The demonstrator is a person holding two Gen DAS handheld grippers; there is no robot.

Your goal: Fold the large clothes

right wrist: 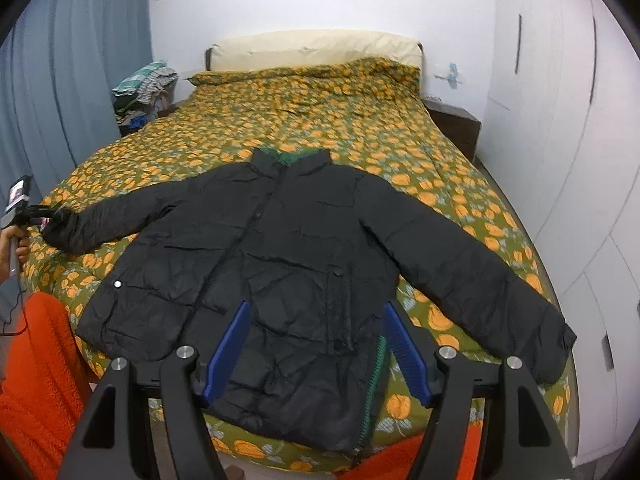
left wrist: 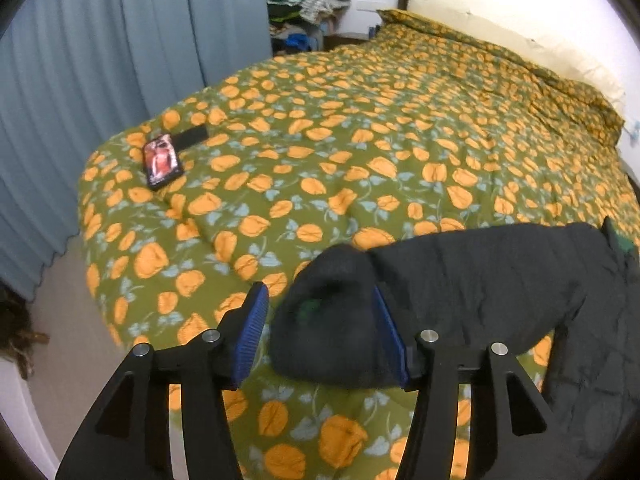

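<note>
A black puffer jacket (right wrist: 280, 248) with green lining lies front-up on the flowered bedspread (right wrist: 320, 120), both sleeves spread out. In the left wrist view its left sleeve cuff (left wrist: 332, 320) sits between the fingers of my left gripper (left wrist: 318, 290). The jaws stand apart: the right pad (left wrist: 390, 336) touches the cuff, and a gap shows at the left pad (left wrist: 252, 332). My right gripper (right wrist: 317, 307) hovers open over the jacket's lower hem, with nothing between its pads. The right sleeve (right wrist: 480, 264) reaches toward the bed's right edge.
A phone (left wrist: 162, 160) and a black strap (left wrist: 192, 136) lie near the bed's far left corner. A clothes pile (right wrist: 144, 80) stands by the blue curtain (right wrist: 60, 80). On the right are a nightstand (right wrist: 456, 124) and white wardrobe doors (right wrist: 560, 120). Orange fabric (right wrist: 40, 360) shows lower left.
</note>
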